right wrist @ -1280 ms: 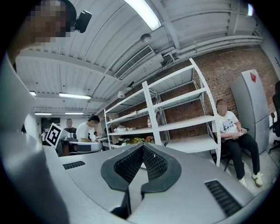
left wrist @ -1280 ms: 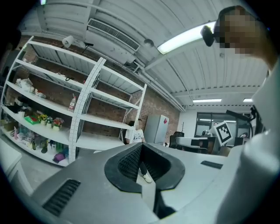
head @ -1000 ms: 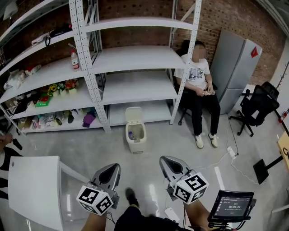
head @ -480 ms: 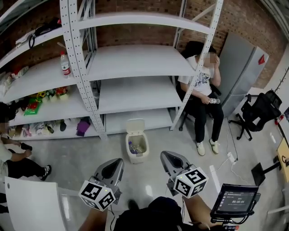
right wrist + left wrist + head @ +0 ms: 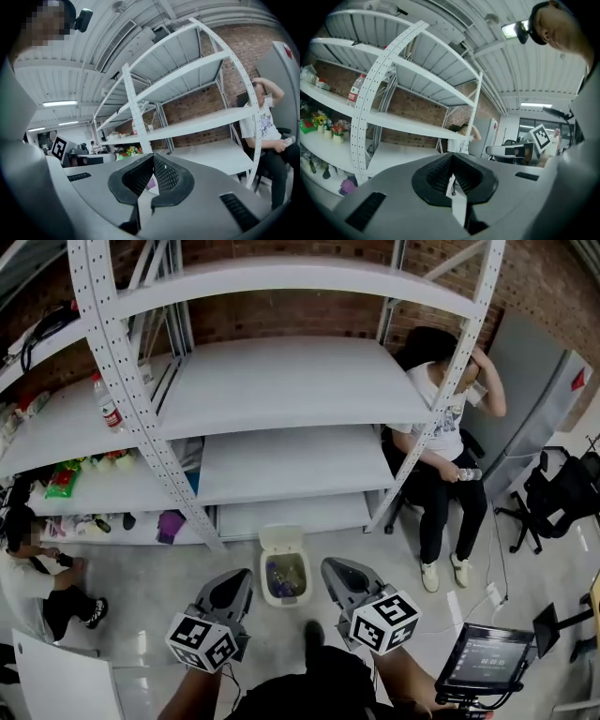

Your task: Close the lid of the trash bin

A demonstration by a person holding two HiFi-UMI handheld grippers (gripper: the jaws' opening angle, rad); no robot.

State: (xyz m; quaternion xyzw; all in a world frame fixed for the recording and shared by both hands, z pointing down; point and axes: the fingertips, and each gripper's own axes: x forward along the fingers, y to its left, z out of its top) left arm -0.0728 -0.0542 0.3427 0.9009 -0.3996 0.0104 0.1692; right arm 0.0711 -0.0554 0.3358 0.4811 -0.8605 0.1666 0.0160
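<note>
Trash bin, its lid still raised, lies nearer than 0.5 s ago, now on the floor just ahead of the 2 grippers. The left gripper has its jaws clenched on nothing, and the right gripper is likewise clenched and empty.

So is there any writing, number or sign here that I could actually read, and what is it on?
Nothing here reads clearly.
Screen on the stand: pale digits, too small to read.
Bottle on the shelf: red label, print too small.
Grey cabinet: red sticker, unreadable.
Marker cubes: black-and-white square patterns, no words.
</note>
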